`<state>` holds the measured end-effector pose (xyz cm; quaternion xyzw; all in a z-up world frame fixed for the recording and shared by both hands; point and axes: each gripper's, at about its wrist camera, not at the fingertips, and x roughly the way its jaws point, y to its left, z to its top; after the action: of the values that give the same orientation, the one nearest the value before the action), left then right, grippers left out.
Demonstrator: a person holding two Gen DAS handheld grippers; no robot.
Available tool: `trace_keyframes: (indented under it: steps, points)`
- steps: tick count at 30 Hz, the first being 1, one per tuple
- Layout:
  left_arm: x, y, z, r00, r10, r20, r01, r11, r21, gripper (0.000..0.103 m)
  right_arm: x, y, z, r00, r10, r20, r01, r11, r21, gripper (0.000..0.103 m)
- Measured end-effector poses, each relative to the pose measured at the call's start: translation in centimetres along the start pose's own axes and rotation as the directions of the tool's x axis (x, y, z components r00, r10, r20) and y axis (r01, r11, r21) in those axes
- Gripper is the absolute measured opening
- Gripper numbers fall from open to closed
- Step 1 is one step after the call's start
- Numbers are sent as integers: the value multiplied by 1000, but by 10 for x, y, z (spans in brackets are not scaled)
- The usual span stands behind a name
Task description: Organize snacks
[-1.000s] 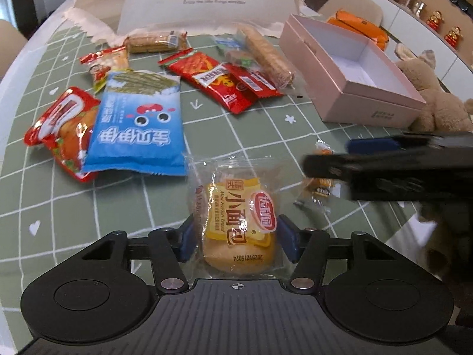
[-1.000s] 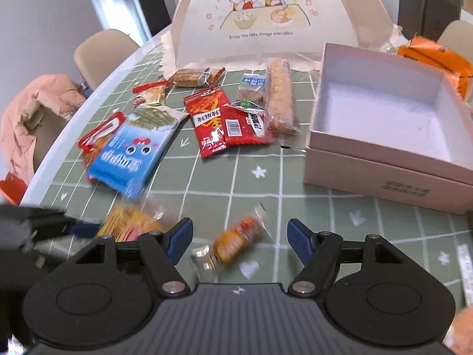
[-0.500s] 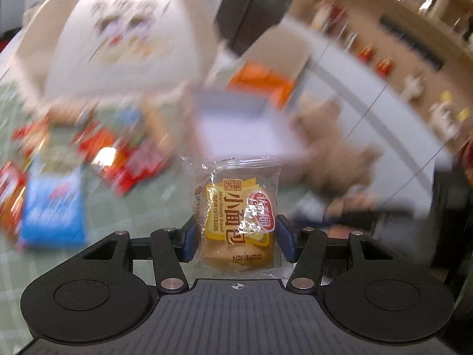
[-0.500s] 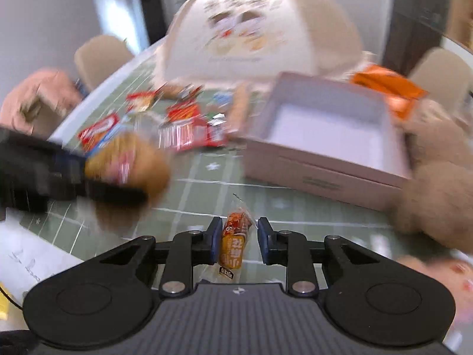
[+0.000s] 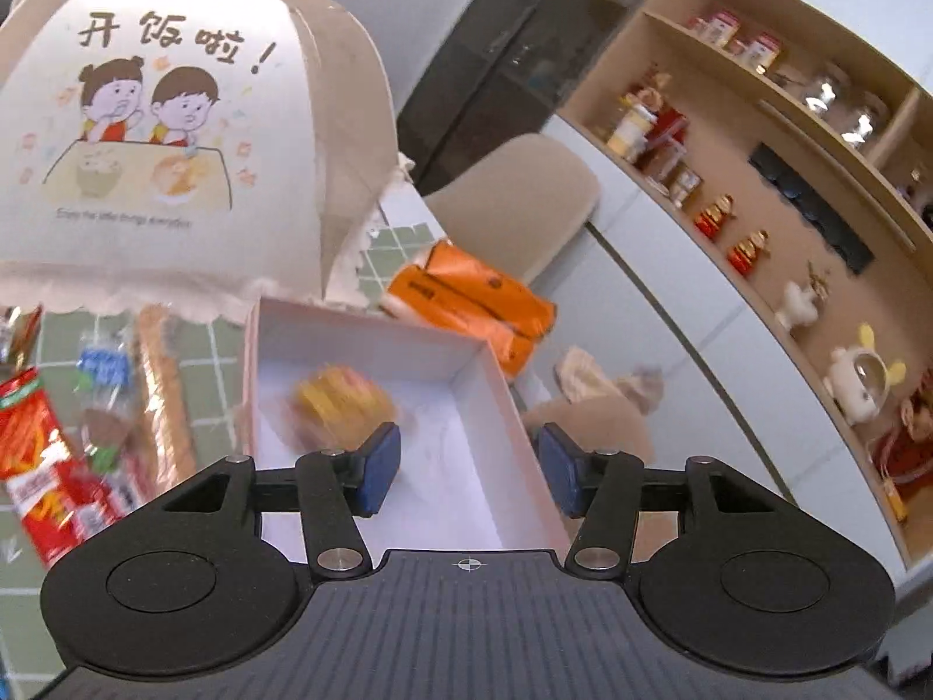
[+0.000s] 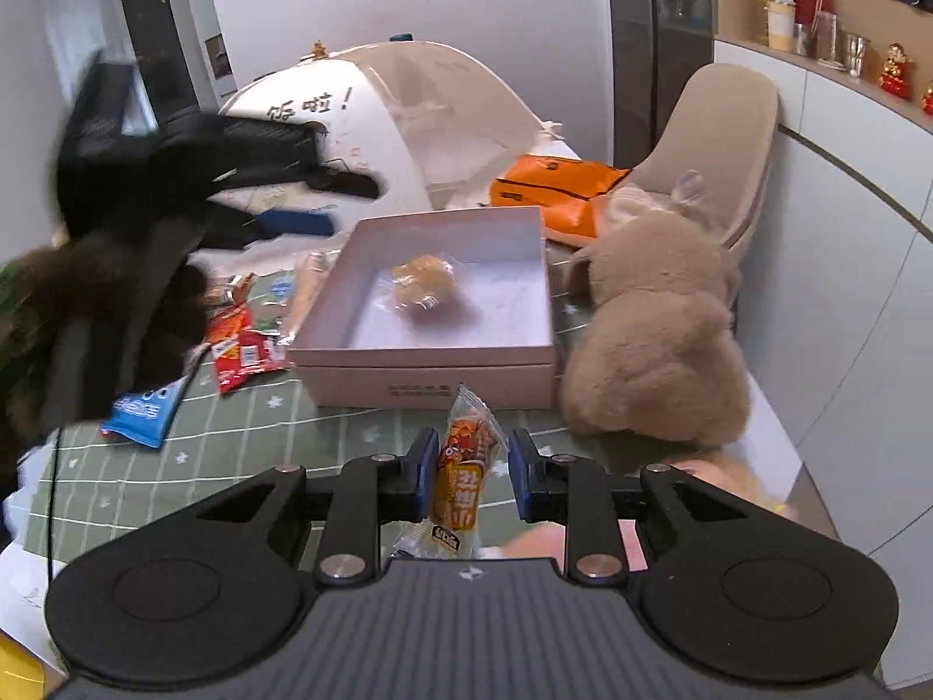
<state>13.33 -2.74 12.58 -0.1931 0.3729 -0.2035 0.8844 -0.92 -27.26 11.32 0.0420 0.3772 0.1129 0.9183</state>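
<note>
An open pink box [image 5: 501, 402] sits on the green grid table; it also shows in the right wrist view [image 6: 420, 370]. A yellow bread packet [image 5: 344, 405] lies inside the box, blurred, and shows in the right wrist view [image 6: 423, 286] too. My left gripper [image 5: 469, 469] is open and empty above the box; it appears blurred at the left of the right wrist view [image 6: 291, 201]. My right gripper [image 6: 471, 475] is shut on a small orange snack packet [image 6: 463, 466], held in front of the box. Other snacks [image 5: 46, 466] lie left of the box.
A dome food cover [image 5: 151, 134] stands behind the snacks. Orange packs [image 5: 472, 303] lie behind the box. A plush bear [image 6: 653, 321] sits right of the box. A beige chair [image 6: 729, 134] and wall shelves [image 5: 787, 175] are beyond the table.
My left gripper carried the bread packet over the box, opened and let it go; the packet now lies in the box. My right gripper closed on the orange snack and lifted it.
</note>
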Motion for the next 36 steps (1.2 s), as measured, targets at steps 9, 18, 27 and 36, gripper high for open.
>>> trace_keyframes:
  steps: [9,18,27,36]
  points:
    - [-98,24,-7,997,81,-7,-80,994,81,58,70,20,119,995,22,95,-8,989,-149,35]
    - [-137,88,-70,981,191,16,-190,980,-60,58,140,79,135,988,132,-78,-143,977,-159,62]
    - [-148,130,-117,949,315,-27,-316,945,-80,58,250,207,149,983,78,-164,-115,966,-230,64]
    - [-174,175,-130,941,339,-9,-334,923,-189,58,327,255,127,972,-156,-177,78,921,-381,60]
